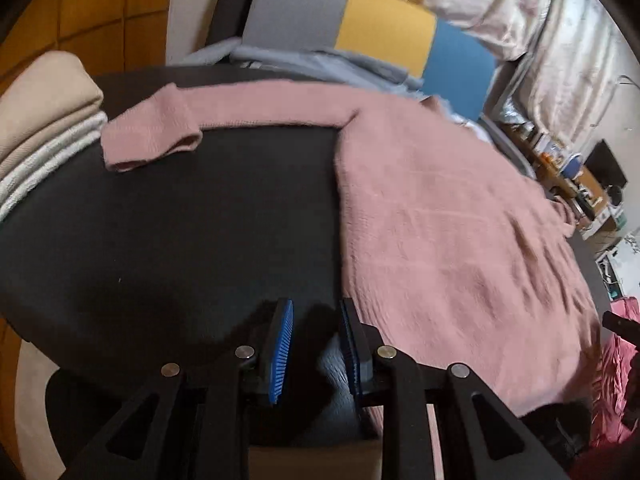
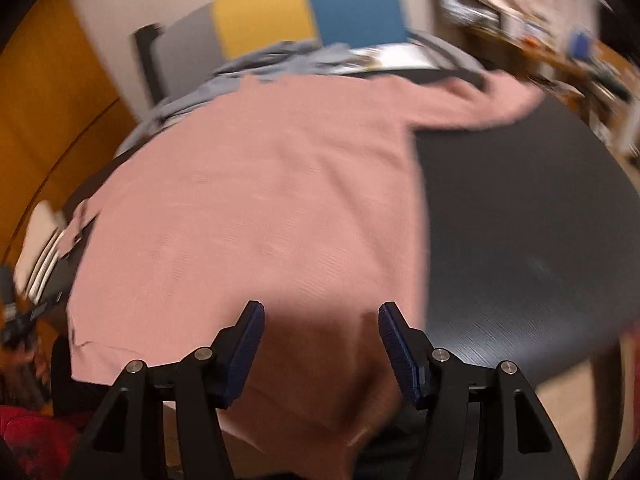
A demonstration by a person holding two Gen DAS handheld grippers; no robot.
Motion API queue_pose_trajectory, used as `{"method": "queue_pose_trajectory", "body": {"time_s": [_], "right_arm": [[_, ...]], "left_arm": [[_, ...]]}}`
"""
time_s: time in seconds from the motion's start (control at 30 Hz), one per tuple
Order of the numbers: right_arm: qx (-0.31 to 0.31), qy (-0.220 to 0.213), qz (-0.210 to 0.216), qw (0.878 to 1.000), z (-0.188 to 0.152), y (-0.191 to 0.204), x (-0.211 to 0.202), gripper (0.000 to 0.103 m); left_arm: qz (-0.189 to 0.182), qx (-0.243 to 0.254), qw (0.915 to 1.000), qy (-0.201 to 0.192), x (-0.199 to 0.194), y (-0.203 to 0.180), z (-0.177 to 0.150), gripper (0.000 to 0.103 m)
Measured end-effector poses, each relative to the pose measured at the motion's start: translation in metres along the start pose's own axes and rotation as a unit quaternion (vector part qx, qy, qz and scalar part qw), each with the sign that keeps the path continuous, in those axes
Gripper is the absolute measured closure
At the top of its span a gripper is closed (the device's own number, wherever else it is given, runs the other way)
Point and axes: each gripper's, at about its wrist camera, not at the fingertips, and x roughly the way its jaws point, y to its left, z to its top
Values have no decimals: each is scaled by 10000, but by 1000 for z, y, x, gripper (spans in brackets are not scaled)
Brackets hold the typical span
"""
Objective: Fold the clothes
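Note:
A pink knit sweater (image 1: pixel 448 216) lies spread flat on a round black table (image 1: pixel 180 232). Its left sleeve (image 1: pixel 224 114) stretches along the far edge, with the cuff folded back. In the left wrist view my left gripper (image 1: pixel 316 312) stands open over the bare table, just left of the sweater's side edge, with nothing between its blue pads (image 1: pixel 282 344). The right wrist view is blurred. There the sweater (image 2: pixel 256 208) fills the middle and its right sleeve (image 2: pixel 492 100) reaches to the far right. My right gripper (image 2: pixel 321 312) is open above the hem, holding nothing.
A stack of folded beige and white clothes (image 1: pixel 44 132) sits at the table's left edge. Grey-blue garments (image 1: pixel 320 64) lie beyond the table, by a chair back in grey, yellow and blue (image 1: pixel 384 28). Red fabric (image 1: pixel 616 368) shows low right. Cluttered shelves (image 1: pixel 576 176) stand by the wall.

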Motion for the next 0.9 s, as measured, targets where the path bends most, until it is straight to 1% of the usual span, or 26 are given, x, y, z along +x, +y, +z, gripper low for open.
{"method": "queue_pose_trajectory", "body": {"time_s": [0.03, 0.07, 0.1, 0.13, 0.23, 0.3, 0.33, 0.37, 0.43, 0.47, 0.5, 0.6, 0.67, 0.73, 0.77, 0.8, 0.83, 0.87, 0.9], "right_arm": [[196, 6, -110, 9997, -4, -12, -4, 42], [355, -1, -194, 9992, -9, -21, -8, 45], [466, -23, -247, 9986, -13, -27, -12, 48], [553, -36, -266, 9981, -17, -33, -15, 49], [672, -42, -184, 9976, -22, -41, -13, 50], [630, -55, -108, 9979, -25, -38, -10, 50], [544, -63, -97, 9985, -26, -33, -9, 50], [385, -51, -188, 9991, -25, -26, -6, 50], [-9, 59, -554, 9984, -24, -15, 3, 50], [-206, 114, -736, 9970, -23, -9, 7, 53], [-403, 169, -918, 9948, -23, -4, 11, 58], [-926, 309, -1399, 9853, -21, 11, 22, 62], [-1005, 291, -1457, 9838, -23, 11, 21, 62], [-1042, 169, -1406, 9844, -22, 12, 21, 62], [-1063, 86, -1368, 9848, -20, 14, 23, 62], [-1101, 35, -1337, 9849, -18, 15, 26, 62], [-1167, 37, -1330, 9842, -18, 17, 29, 66], [-1240, 51, -1343, 9831, -19, 19, 32, 90], [-1239, 29, -1353, 9830, -20, 19, 32, 97]], "left_arm": [[-19, 66, 10000, -65, -2, -5, -3, 80], [-17, 151, 9998, -155, -1, -11, -2, 80], [-8, 237, 9995, -228, 0, -16, -1, 80], [23, 322, 9992, -231, 4, -21, 1, 80], [33, 405, 9992, 40, 15, -34, 3, 80], [102, 440, 9989, 77, 19, -41, 7, 79], [137, 458, 9988, 95, 21, -45, 10, 79], [185, 484, 9986, 113, 23, -48, 11, 78], [305, 604, 9976, 110, 24, -52, 10, 77], [354, 665, 9971, 104, 24, -54, 9, 77], [373, 673, 9970, 113, 24, -53, 8, 76], [306, 457, 9984, 162, 21, -47, 7, 76], [274, 399, 9987, 166, 21, -45, 7, 76], [249, 384, 9988, 156, 22, -46, 7, 77], [249, 436, 9986, 152, 23, -47, 7, 82], [274, 604, 9977, 151, 23, -51, 7, 92], [307, 746, 9966, 149, 23, -54, 7, 92], [333, 789, 9962, 152, 23, -55, 8, 93], [316, 737, 9966, 166, 22, -54, 9, 94]]}}
